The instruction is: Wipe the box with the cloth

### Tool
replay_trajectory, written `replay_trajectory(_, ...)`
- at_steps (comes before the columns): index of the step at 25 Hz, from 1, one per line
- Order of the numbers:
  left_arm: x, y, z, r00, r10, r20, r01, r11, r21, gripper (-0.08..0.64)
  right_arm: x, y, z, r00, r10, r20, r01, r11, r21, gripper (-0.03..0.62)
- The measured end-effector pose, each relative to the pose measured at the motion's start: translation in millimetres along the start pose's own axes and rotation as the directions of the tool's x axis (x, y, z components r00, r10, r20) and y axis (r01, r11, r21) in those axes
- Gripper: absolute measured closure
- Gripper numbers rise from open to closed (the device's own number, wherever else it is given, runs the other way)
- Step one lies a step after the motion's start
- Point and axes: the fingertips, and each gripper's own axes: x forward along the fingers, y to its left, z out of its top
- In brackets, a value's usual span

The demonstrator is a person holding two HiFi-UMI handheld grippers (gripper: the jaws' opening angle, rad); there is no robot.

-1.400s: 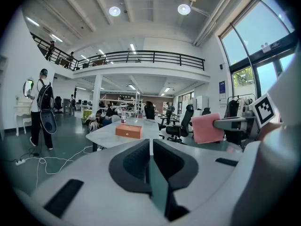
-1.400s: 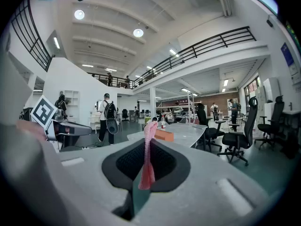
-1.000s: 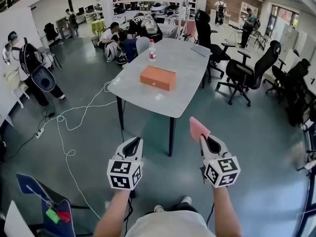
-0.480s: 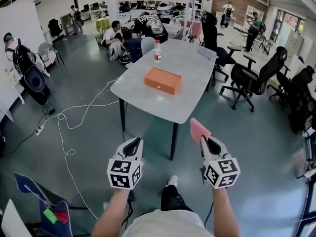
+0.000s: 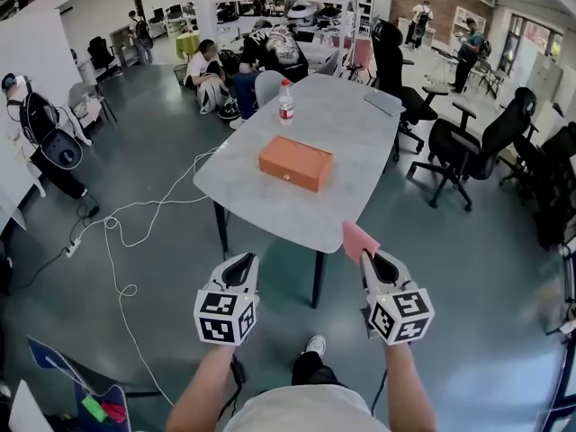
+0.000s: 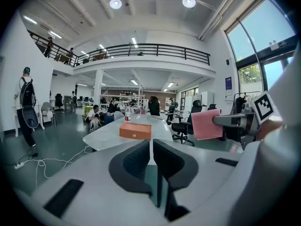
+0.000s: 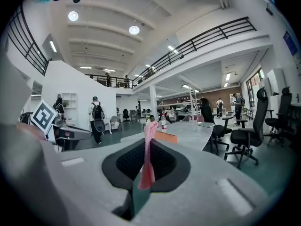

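Head view: the orange box (image 5: 295, 162) lies lid-down-shut on the grey table (image 5: 261, 203), well ahead of both grippers and apart from them. A bottle (image 5: 286, 102) stands upright farther along the tabletop. The left gripper (image 5: 240, 263) is held low in front of the person, beside the right gripper (image 5: 370, 259), from whose tips a pink cloth (image 5: 360, 239) sticks up. What the box holds cannot be seen.

Left gripper view: the jaws of the left gripper (image 6: 151, 147) stand almost together, with only a thin slit between them and nothing in it. The box (image 6: 135, 130) shows beyond them on the table, a small clasp on its near side. The cloth (image 6: 206, 125) hangs at the right, in the right gripper (image 6: 217, 121), part of which is cut off by the frame edge.

Right gripper view: the right gripper (image 7: 147, 155) is clamped on the cloth (image 7: 149, 131), seen edge-on as a thin upright strip. It covers much of the box (image 7: 166, 137), of which only an orange corner shows
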Motion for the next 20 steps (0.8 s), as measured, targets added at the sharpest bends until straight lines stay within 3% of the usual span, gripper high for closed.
replay_trajectory(12, 108.8, 9.7, 26.4, 0.998, 0.008, -0.057, -0.008, 1.0, 0.0, 0.534, 87.0, -78.0, 11.1, 0.999, 0.017, -0.031, -0.016, 0.999, 0.042, 0.577)
replay_trajectory(20, 147.0, 13.7, 36.2, 0.997, 0.031, -0.075, -0.031, 0.999, 0.007, 0.534, 123.3, -108.6, 12.0, 0.999, 0.042, -0.033, -0.04, 0.997, 0.064, 0.577)
